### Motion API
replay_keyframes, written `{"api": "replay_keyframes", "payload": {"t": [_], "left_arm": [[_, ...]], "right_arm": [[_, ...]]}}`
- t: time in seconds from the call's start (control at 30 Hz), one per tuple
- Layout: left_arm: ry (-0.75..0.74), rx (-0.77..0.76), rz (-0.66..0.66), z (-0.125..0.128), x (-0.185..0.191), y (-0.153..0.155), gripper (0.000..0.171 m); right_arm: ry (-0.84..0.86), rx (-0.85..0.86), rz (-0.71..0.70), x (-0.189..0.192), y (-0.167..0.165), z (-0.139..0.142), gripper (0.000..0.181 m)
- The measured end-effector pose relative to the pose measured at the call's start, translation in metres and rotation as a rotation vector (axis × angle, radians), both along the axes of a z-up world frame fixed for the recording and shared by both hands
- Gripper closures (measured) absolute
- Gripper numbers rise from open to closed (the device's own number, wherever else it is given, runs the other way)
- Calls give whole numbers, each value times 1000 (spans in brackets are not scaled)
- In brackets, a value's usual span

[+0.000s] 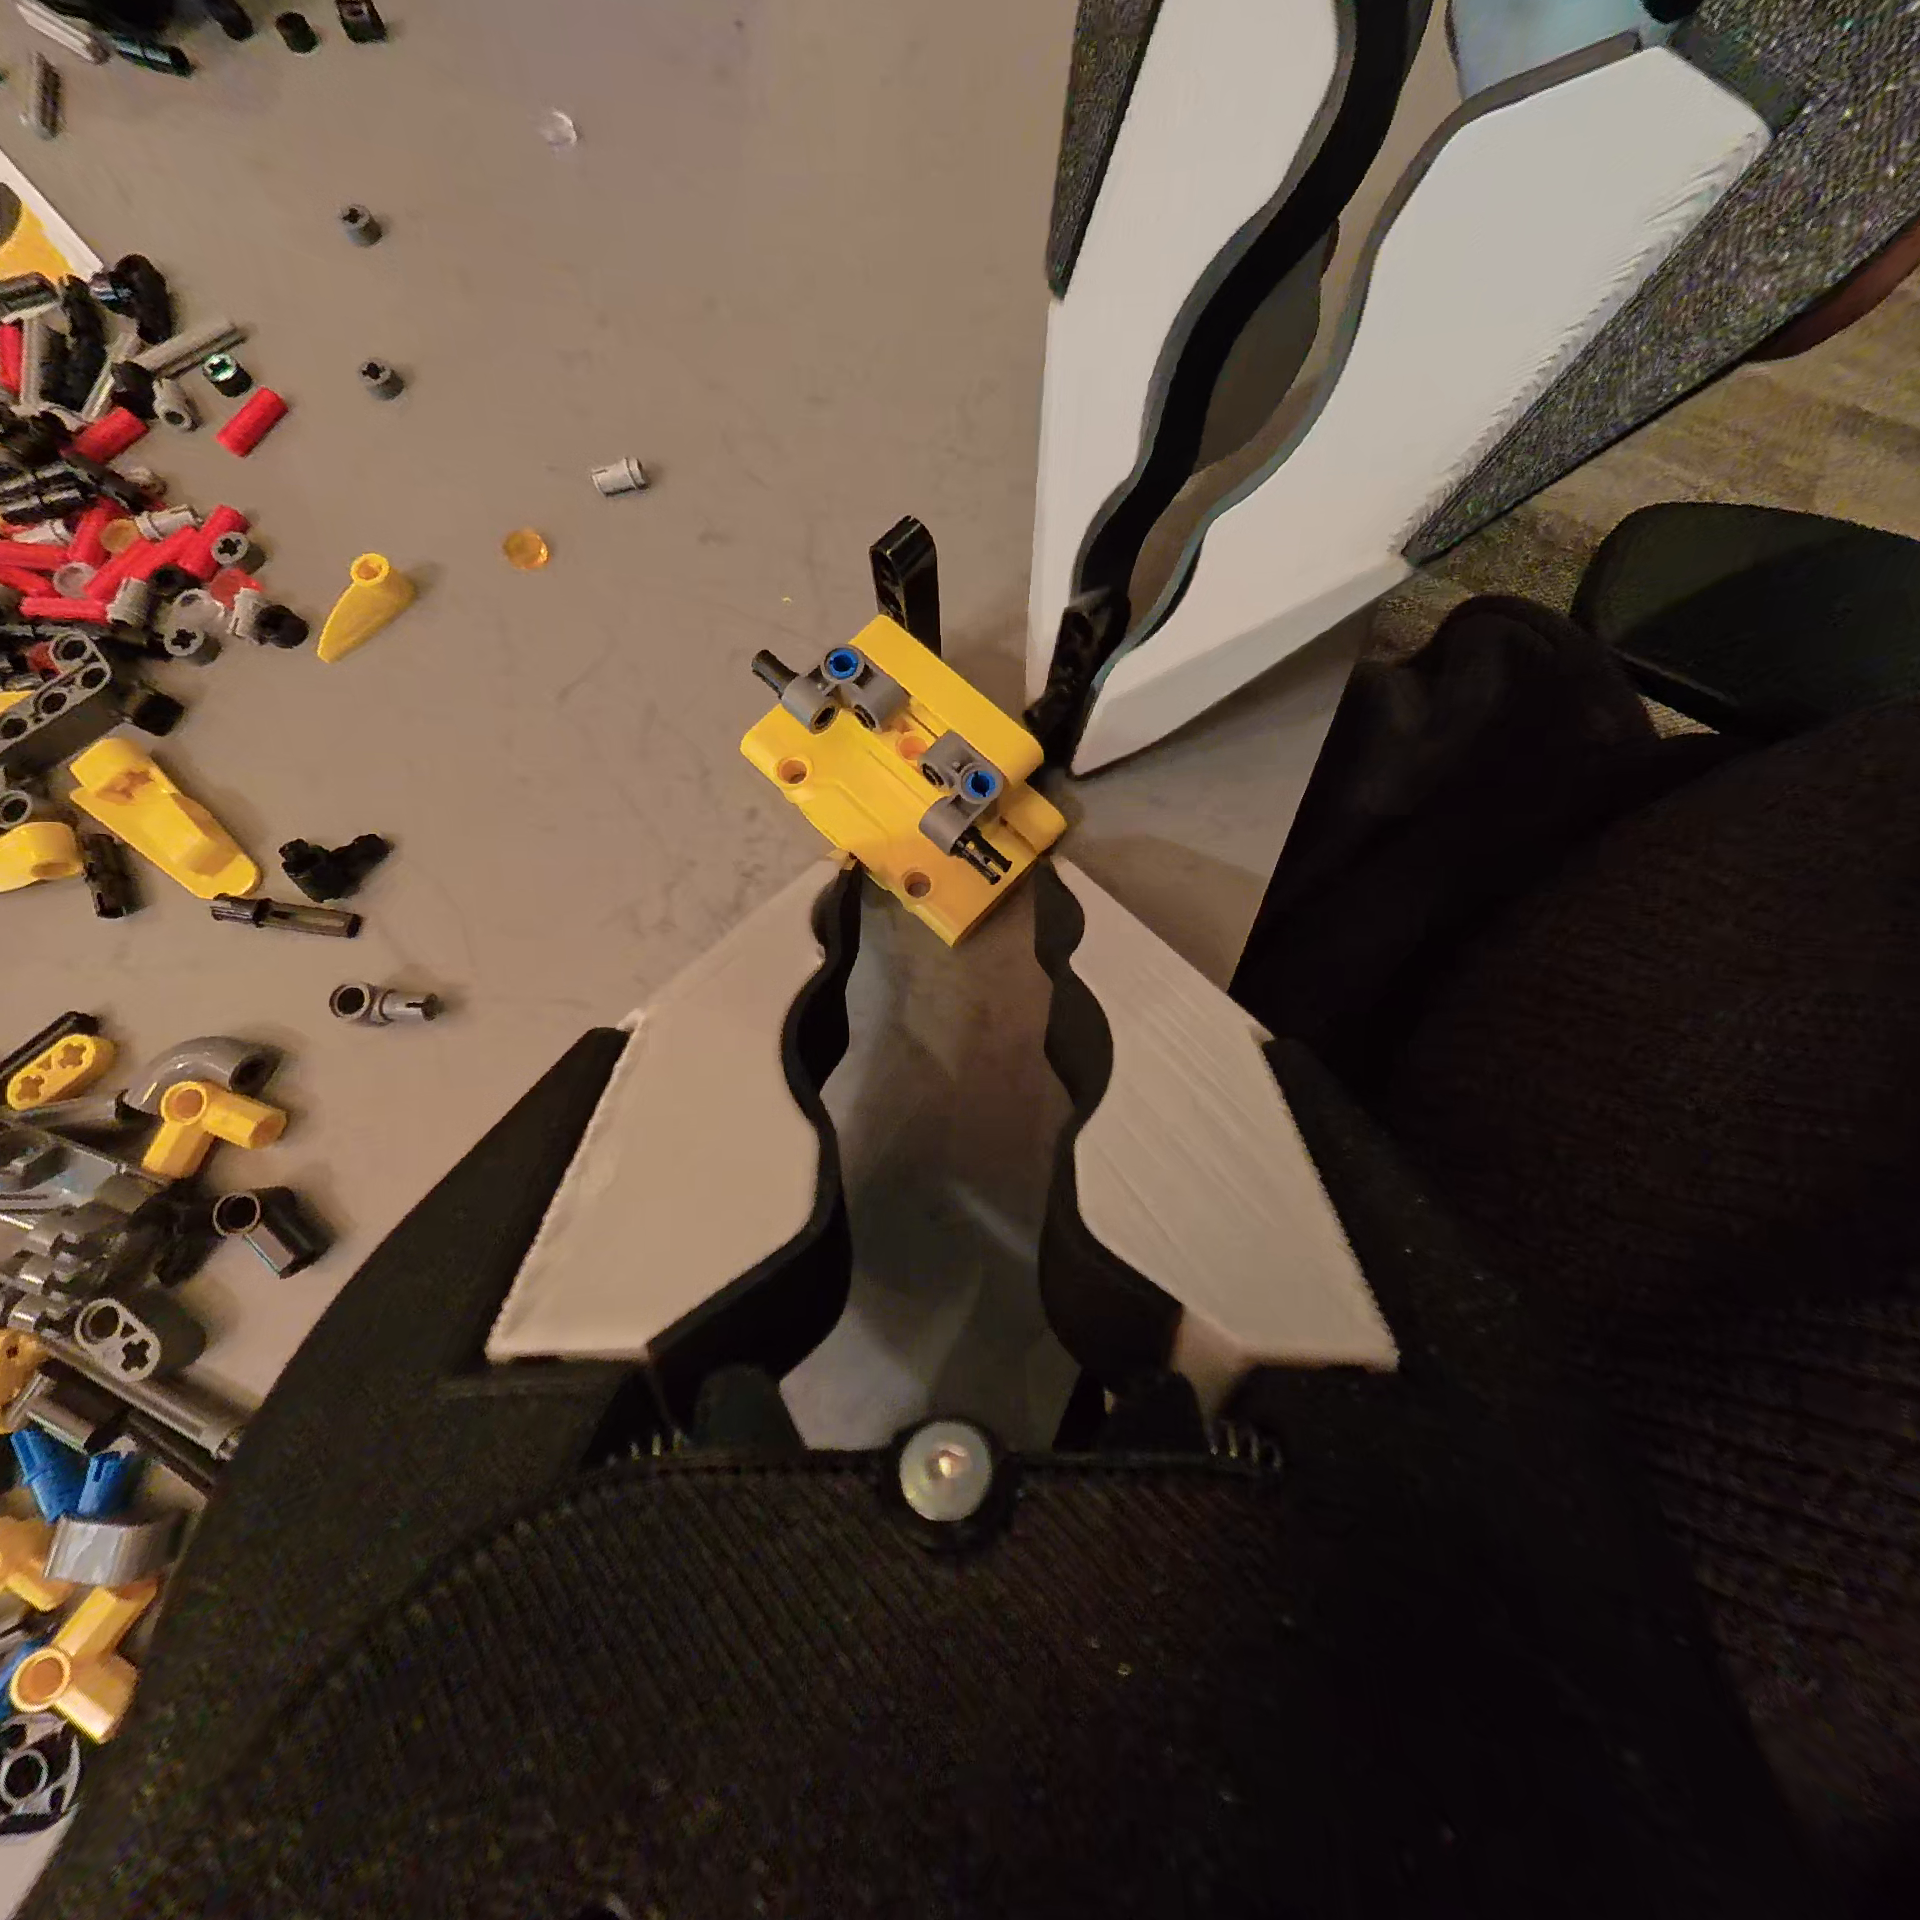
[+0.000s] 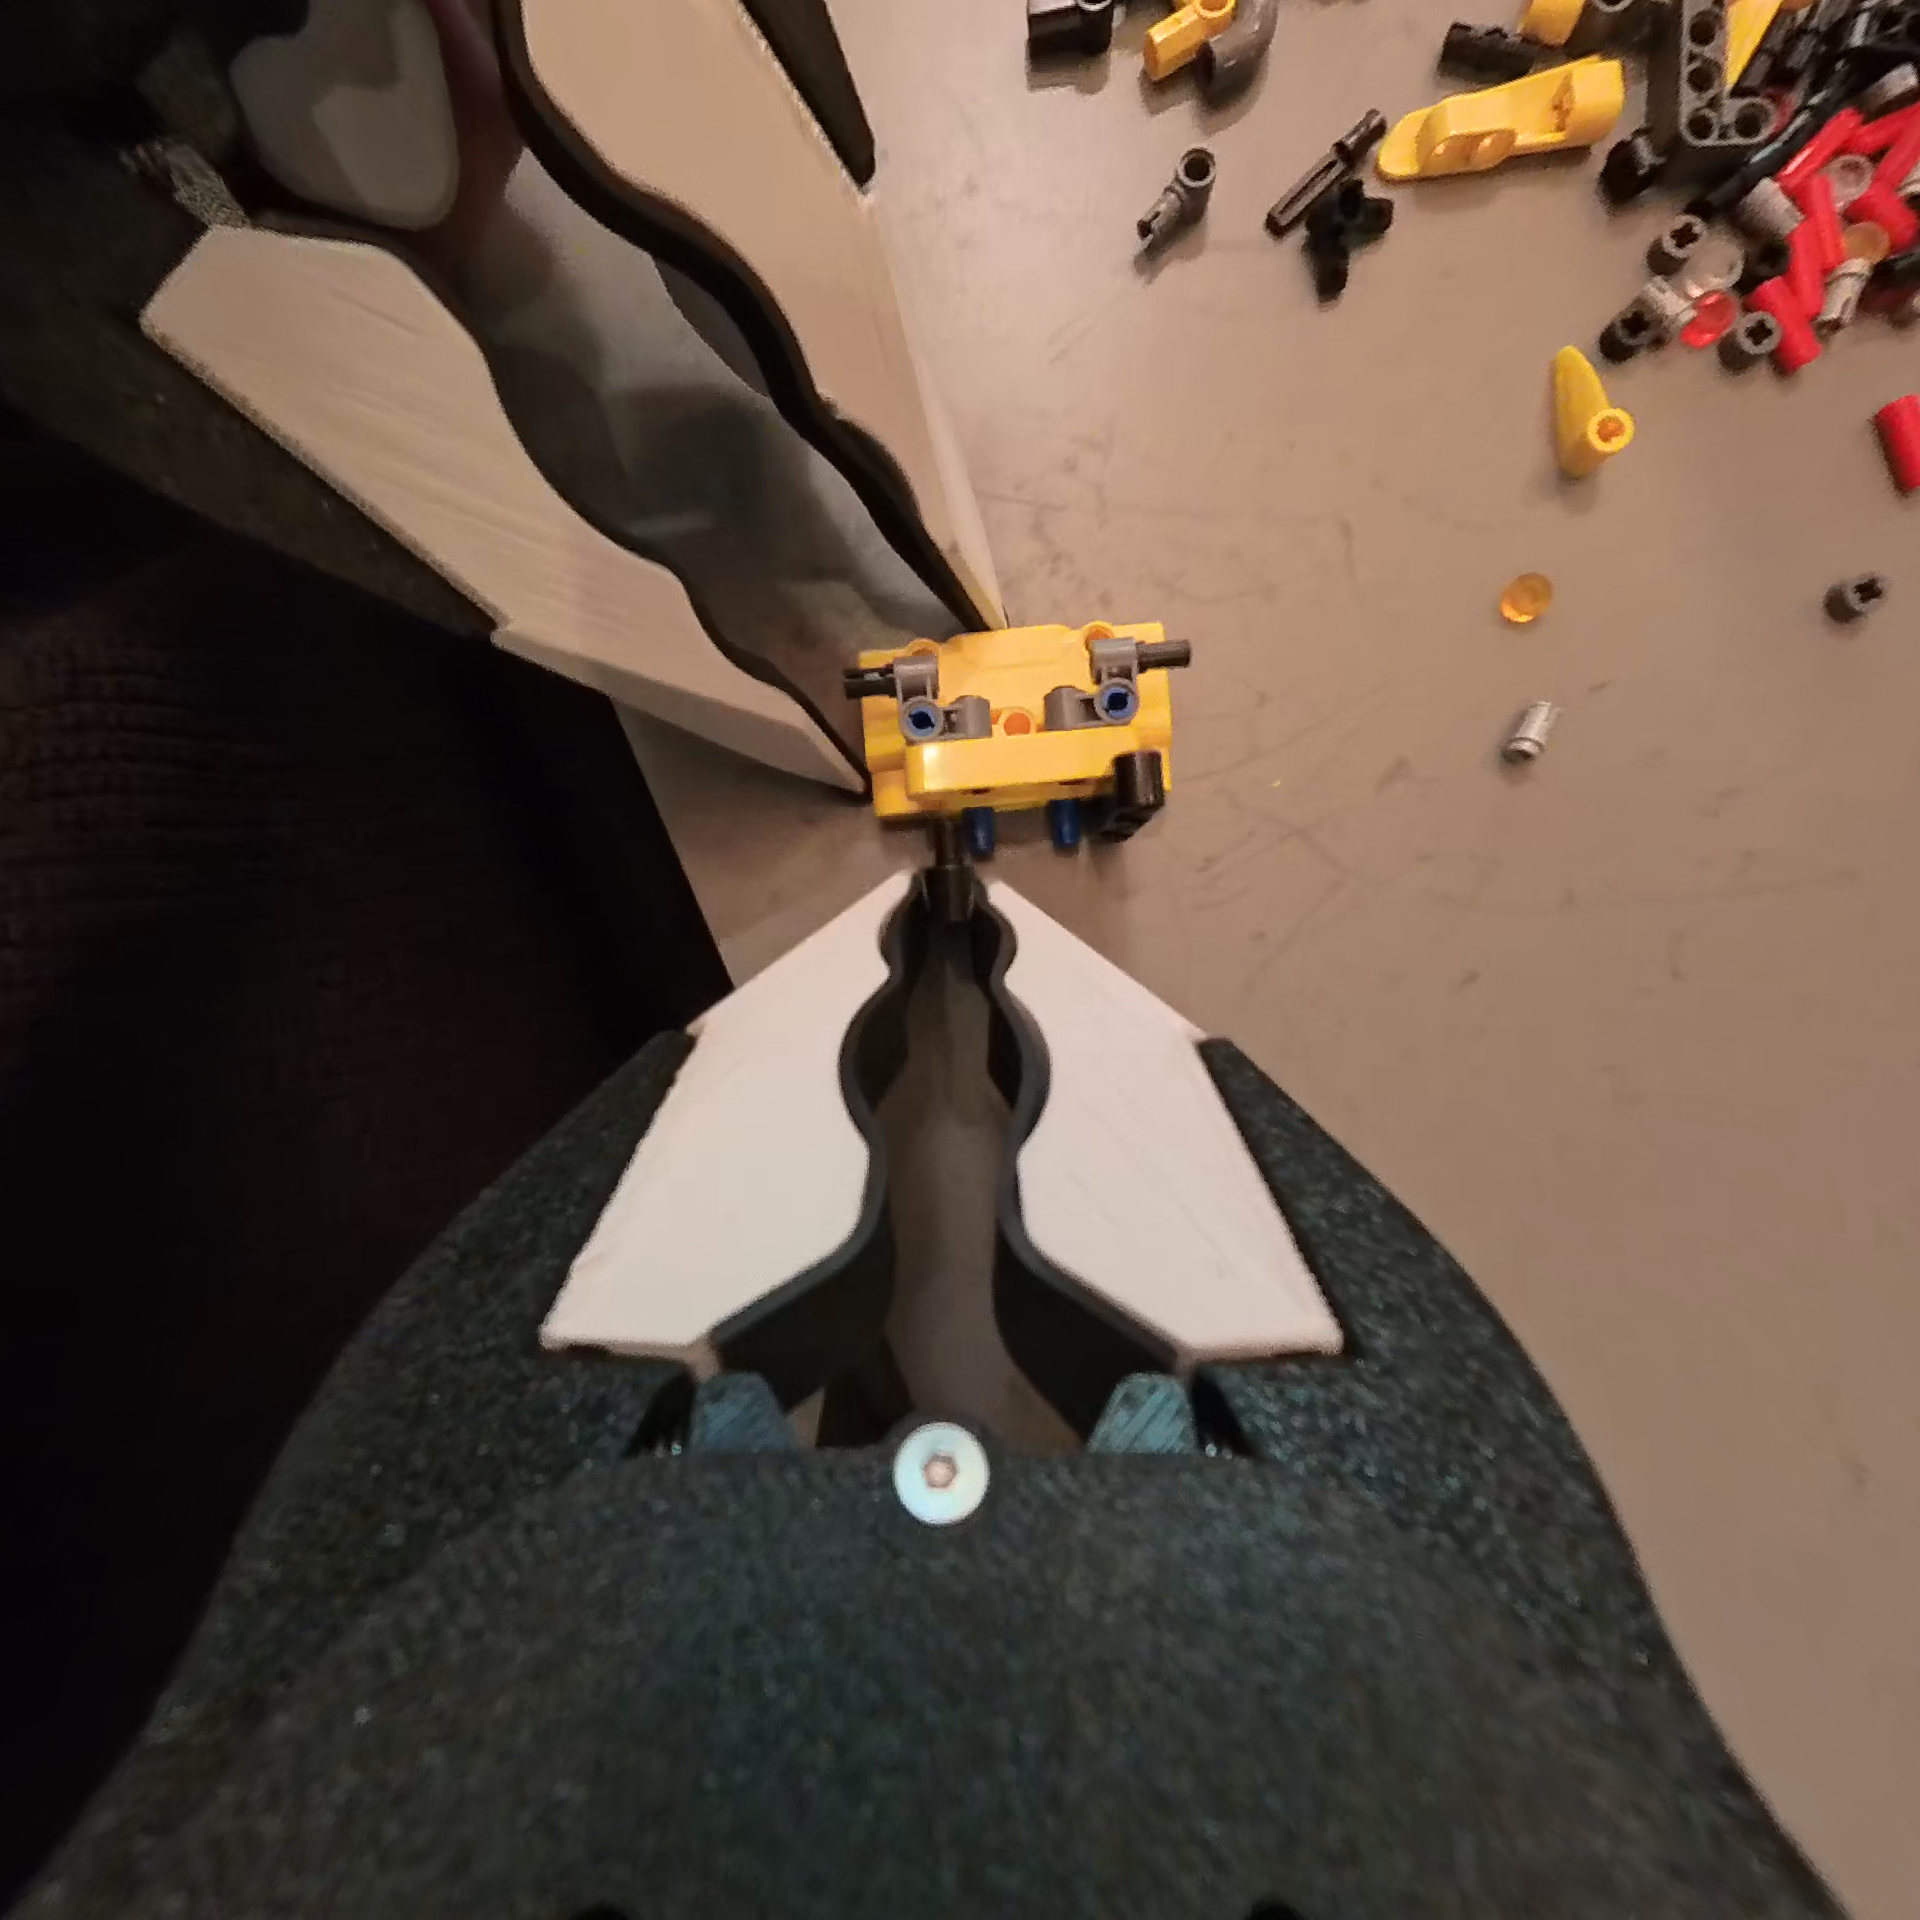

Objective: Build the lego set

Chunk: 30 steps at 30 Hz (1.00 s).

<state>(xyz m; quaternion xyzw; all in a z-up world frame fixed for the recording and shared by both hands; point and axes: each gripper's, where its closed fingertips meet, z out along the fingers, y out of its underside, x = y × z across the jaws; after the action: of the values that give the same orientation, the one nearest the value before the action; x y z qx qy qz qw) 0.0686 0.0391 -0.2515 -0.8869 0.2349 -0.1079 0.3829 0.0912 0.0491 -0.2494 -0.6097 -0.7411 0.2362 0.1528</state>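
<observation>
Right wrist view: right gripper [image 2: 948,891] jaws pinch black pin [image 2: 950,868]; left gripper [image 1: 940,883] jaws seemingly clamp yellow block [image 1: 902,774], two blue pins.

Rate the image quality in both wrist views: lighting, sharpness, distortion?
Left wrist view: warm, dim light; the yellow assembly at the left hand-held gripper is sharp, the loose parts pile softens at the wide-angle edge. Right wrist view: same warm cast; the assembly is fairly sharp, the right hand-held gripper slightly soft, the table shows scuffs, no glare.

Dim warm light, wide-angle edge distortion.
</observation>
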Motion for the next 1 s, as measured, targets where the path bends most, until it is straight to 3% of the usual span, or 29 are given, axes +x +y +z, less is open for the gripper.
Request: {"api": "replay_keyframes", "payload": {"t": [0.2,0.33,0.47,0.57,0.67,0.8,1.0], "left_arm": [[-14,-10,-1,0,0,-1,138],[-60,-13,8,5,1,-6,113],[-124,110,70,35,-8,-5,107],[-298,162,5,65,13,-9,122],[-399,95,-76,66,38,-10,125],[-554,58,-147,73,62,-10,142],[-530,18,-197,68,72,-13,159]], "right_arm": [[59,-40,-46,11,5,10,175],[184,-115,-98,15,11,22,175],[320,-197,-118,19,10,32,175],[416,-266,-80,21,-3,37,175],[530,-403,-53,21,-19,51,175],[591,-513,-45,29,-24,57,174],[635,-493,-16,34,-26,59,174]]}}
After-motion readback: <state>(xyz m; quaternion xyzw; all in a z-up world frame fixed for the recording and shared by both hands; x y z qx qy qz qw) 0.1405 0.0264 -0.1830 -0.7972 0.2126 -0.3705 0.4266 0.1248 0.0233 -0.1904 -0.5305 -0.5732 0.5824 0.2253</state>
